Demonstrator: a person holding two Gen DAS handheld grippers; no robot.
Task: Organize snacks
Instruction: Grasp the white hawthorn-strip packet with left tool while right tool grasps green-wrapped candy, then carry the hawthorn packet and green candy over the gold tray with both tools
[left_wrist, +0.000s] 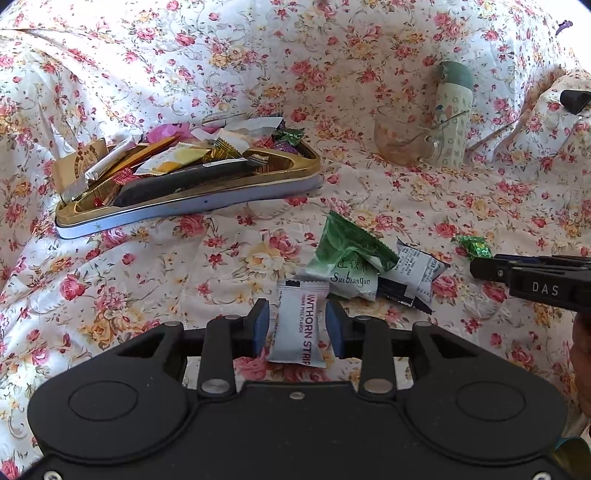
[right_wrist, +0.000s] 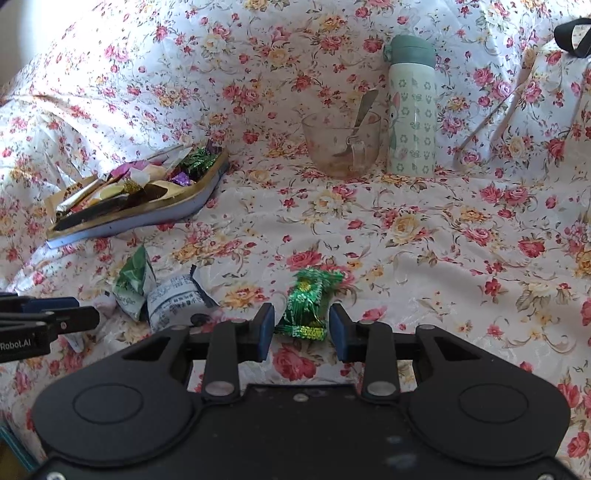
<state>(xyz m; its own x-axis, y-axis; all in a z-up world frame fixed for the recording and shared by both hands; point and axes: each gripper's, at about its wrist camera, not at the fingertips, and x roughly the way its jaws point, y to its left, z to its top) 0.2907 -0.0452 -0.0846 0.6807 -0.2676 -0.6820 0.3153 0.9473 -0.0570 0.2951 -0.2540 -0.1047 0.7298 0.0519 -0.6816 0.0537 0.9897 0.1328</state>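
On the flowered cloth (left_wrist: 229, 258) sits a shallow gold-rimmed tin tray (left_wrist: 236, 186), tilted a little on the folds and heaped with wrapped snacks: a long dark bar (left_wrist: 184, 181), a yellow-and-white packet (left_wrist: 173, 162), a brown packet (left_wrist: 79, 166) propped at its left end, and shiny green and purple sweets (left_wrist: 290, 142) at the far corner. Off to the right stands a clear glass mug (right_wrist: 341, 146) with a spoon (right_wrist: 360, 114) leaning inside it and a brownish residue at the bottom; just beside it is a pale green bottle (right_wrist: 410, 110), upright, lid closed.

The left gripper (left_wrist: 297, 325) has its blue pads either side of a white hawthorn strip packet (left_wrist: 297, 325), which stands on end between them; the jaws are part open and I can see small gaps at both sides, so it does not look clamped. Just beyond lie a green-and-white packet (left_wrist: 347, 262) and a grey printed packet (left_wrist: 413, 269), touching each other.

The right gripper (right_wrist: 301, 326) straddles a green foil sweet (right_wrist: 308, 306) lying on the cloth, jaws part open, pads clear of the wrapper
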